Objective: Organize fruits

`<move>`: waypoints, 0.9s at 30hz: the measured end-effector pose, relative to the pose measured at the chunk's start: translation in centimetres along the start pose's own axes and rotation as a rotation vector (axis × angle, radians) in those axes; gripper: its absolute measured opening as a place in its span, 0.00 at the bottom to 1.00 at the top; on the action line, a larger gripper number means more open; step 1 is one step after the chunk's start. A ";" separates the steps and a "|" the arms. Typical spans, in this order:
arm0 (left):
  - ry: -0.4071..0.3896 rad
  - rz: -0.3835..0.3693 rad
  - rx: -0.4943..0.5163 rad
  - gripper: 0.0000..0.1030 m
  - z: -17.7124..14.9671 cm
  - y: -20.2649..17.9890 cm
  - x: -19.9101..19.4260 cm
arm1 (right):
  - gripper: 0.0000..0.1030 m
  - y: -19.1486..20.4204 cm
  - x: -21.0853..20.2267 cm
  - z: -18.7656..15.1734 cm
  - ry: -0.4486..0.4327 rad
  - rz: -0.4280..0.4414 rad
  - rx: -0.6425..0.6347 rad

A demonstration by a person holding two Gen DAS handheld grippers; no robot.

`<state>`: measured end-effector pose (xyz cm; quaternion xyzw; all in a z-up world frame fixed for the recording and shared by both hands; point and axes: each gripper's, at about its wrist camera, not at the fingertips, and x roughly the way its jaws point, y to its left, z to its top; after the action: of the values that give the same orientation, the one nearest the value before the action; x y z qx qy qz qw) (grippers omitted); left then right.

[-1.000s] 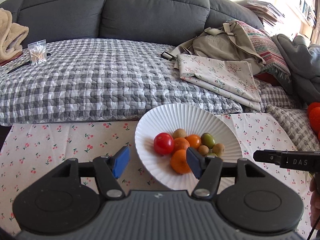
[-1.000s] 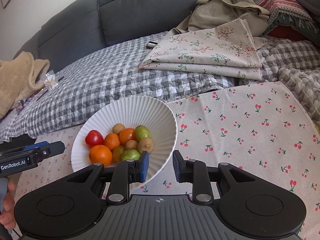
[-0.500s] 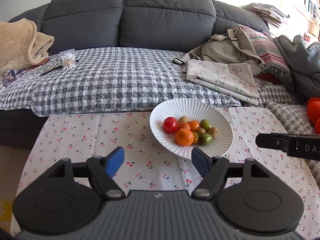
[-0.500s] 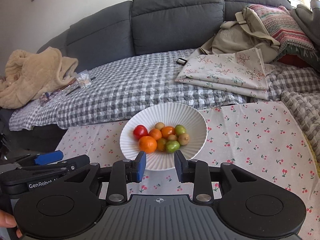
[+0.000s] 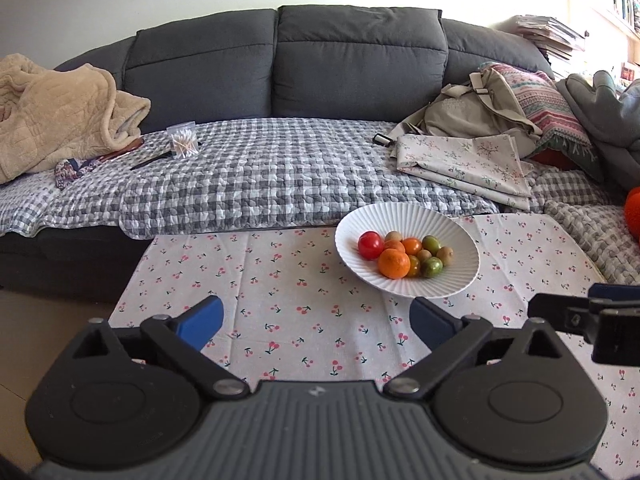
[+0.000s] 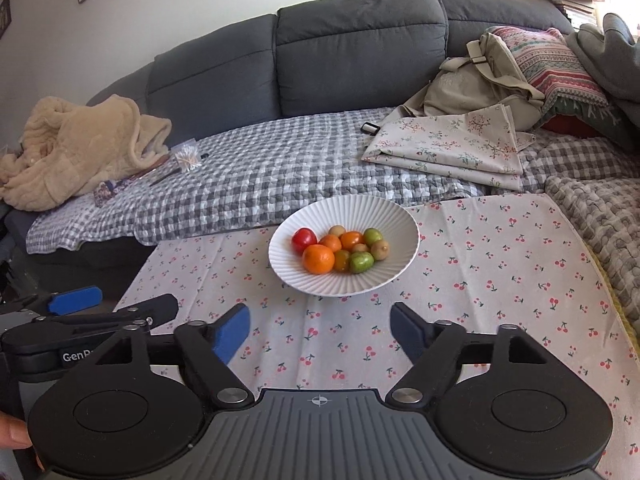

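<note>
- The fruits sat gathered in the white ribbed bowl (image 6: 400, 240) on the cherry-print tablecloth (image 6: 500, 264), near the table's far edge by the sofa (image 6: 360, 48): a red tomato (image 6: 304, 240), a large orange (image 6: 318, 259), smaller orange ones, green ones and brown ones, all touching.
- The left gripper (image 5: 316, 322) and the right gripper (image 6: 320, 326) both hovered well short of the bowl; their jaws had just been opening and stood wide, with nothing between them.
- No loose fruit showed on the cloth, so the sorting looked done.
- Risks, as I judge them: the bowl is shallow and close to the edge, so a stray nudge could tip it or roll the round fruit off; a snagged cloth could drag the bowl along.
</note>
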<state>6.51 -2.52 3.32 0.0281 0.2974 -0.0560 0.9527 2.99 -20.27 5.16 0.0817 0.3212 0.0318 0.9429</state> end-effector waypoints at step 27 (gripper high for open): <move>0.079 -0.001 0.016 0.99 -2.4 -0.7 -0.2 | 1.00 1.1 -0.7 -2.4 0.055 -0.052 -0.089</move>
<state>4.95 -2.97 1.46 0.0376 0.3346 -0.0578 0.9398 0.96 -18.95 3.91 0.0304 0.3473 0.0236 0.9370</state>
